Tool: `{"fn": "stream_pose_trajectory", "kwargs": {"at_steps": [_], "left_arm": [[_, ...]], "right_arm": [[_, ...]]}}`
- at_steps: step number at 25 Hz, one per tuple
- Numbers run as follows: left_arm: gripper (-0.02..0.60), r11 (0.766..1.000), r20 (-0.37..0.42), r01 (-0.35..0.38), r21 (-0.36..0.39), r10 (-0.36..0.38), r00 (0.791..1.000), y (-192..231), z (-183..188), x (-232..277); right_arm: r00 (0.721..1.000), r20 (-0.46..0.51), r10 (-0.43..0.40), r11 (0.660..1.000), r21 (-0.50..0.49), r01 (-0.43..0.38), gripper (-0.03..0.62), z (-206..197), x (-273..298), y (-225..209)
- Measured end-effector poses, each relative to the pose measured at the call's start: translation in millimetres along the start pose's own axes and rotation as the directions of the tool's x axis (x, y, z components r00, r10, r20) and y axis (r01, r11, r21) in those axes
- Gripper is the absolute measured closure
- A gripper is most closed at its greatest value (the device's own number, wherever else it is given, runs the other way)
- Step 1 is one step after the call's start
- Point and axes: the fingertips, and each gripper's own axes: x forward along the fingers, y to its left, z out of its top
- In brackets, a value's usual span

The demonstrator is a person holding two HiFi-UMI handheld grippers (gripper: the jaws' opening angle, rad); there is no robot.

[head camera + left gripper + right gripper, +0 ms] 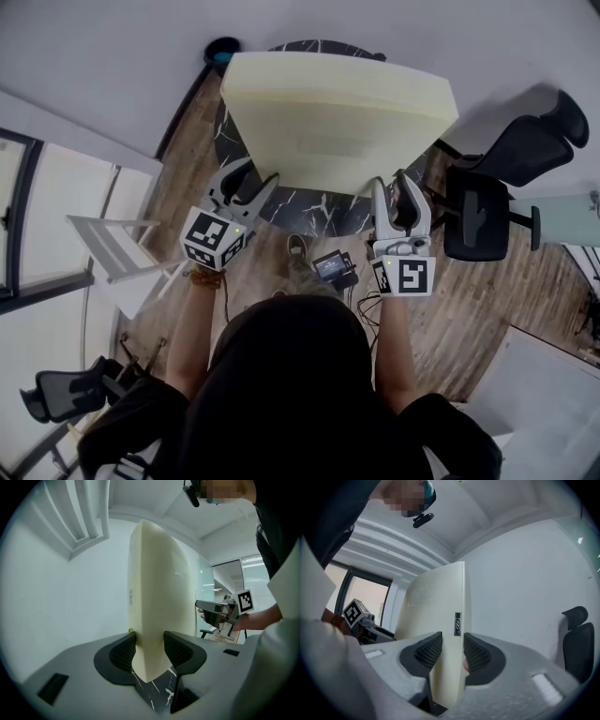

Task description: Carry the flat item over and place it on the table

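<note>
No legible text. Small label (pixel 457 623) on foam slab (pixel 337 112) edge: print too small to read. Cubes on left gripper (pixel 258 174) and right gripper (pixel 390 180): square markers only.

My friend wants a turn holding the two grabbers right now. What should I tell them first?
The left gripper is shut on the lower left corner of the foam slab.
The right gripper is shut on its lower right corner.
The slab is held up steeply over the round black marble table, not lying flat.
Done: the slab is at the table.
Left: lower it flat onto the table, then open both grippers.
</note>
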Motion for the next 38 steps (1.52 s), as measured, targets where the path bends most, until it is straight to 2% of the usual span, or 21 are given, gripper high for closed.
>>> {"fn": "stream_pose_trajectory", "kwargs": {"at_steps": [14, 30, 38], "left_arm": [[0.396, 0.998, -0.016, -0.034, -0.043, 0.034, 0.999, 10.8, -4.1, 54.8], [0.396, 0.998, -0.053, -0.031, -0.062, 0.028, 0.998, 29.3, -28.8, 72.0], [0.396, 0.995, -0.094, -0.036, -0.095, 0.027, 0.995, 32.3, -49.5, 72.9]], "right_arm": [[0.999, 0.000, 0.039, 0.999, 0.011, -0.039, 0.451, -12.8, 36.6, -44.6], [0.998, -0.044, 0.044, 0.998, 0.051, -0.042, 0.451, -44.5, 56.8, -47.8], [0.995, -0.080, 0.063, 0.995, 0.086, -0.056, 0.451, -67.0, 60.7, -45.2]]}}
